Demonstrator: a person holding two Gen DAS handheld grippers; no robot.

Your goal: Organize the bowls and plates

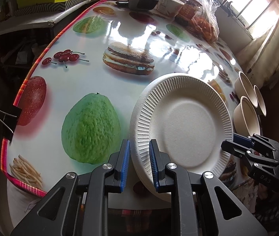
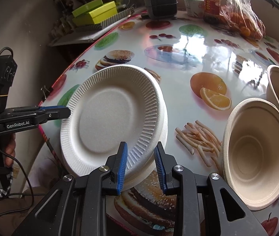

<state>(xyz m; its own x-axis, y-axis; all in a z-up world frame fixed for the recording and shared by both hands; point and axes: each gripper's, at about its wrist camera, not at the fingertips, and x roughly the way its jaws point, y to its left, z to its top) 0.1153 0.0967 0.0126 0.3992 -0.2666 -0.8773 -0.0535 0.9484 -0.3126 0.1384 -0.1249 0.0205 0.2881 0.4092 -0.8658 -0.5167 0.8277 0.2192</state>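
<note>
plates (image 2: 115, 118) stacked on bench (image 2: 208, 59) edge; left gripper (image 1: 139, 163) jaws apart straddling the stack's rim, right gripper (image 2: 141, 167) jaws apart around its opposite rim; bowls (image 2: 257, 173) right of the plates.

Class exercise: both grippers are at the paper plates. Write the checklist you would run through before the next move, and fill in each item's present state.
1. Left gripper straddles the rim of the paper plates: ok, one finger on each side of the rim.
2. Left gripper is clamped on the rim: not ok, gaps show at the pads.
3. Right gripper is lined up at the near rim: ok, open around it.
4. Plates sit squarely stacked: not ok, the top plate is offset and tilted on the one beneath.
5. Bowls stand apart from the plates: ok.
6. Number of plates in the stack: cannot tell beyond two.
</note>
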